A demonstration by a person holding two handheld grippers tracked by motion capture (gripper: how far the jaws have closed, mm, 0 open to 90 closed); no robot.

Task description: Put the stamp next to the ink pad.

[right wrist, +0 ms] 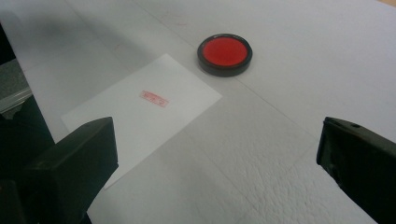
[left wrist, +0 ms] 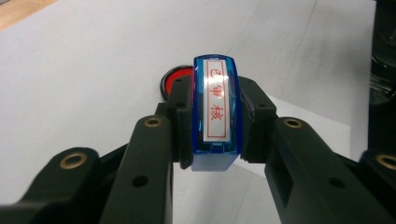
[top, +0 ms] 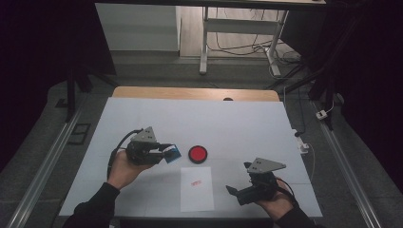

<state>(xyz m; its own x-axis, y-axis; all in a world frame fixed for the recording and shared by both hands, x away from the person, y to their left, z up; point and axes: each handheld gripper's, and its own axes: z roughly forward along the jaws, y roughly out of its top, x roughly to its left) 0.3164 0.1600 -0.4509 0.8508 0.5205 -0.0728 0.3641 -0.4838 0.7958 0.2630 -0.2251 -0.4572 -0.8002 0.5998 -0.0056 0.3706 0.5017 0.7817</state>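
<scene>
High view: left gripper (top: 167, 152) held in the left hand (top: 124, 167) above the white table (top: 228, 123), jaws clamped on a blue stamp (top: 173, 153) that hangs just left of the red ink pad (top: 197, 154) and not over it. Right gripper (top: 236, 185) held low in the right hand (top: 274, 203) near the table's front right corner, jaws spread wide, nothing between them. White sheet of paper (top: 196, 189) lying between the two grippers, just in front of the ink pad, with a small red imprint (top: 195, 182) on its upper half.

Left gripper view: stamp (left wrist: 214, 112) squeezed at both flat sides by the black pads, label with red characters facing the camera, unreadable from above. Ink pad (left wrist: 173, 80) partly hidden behind the left jaw.

Right gripper view: both jaws far apart at the picture's edges, gripping nothing. Ink pad (right wrist: 224, 53) with lid off beyond the paper (right wrist: 144, 112); rectangular outline of the imprint (right wrist: 154, 98) clear here.
</scene>
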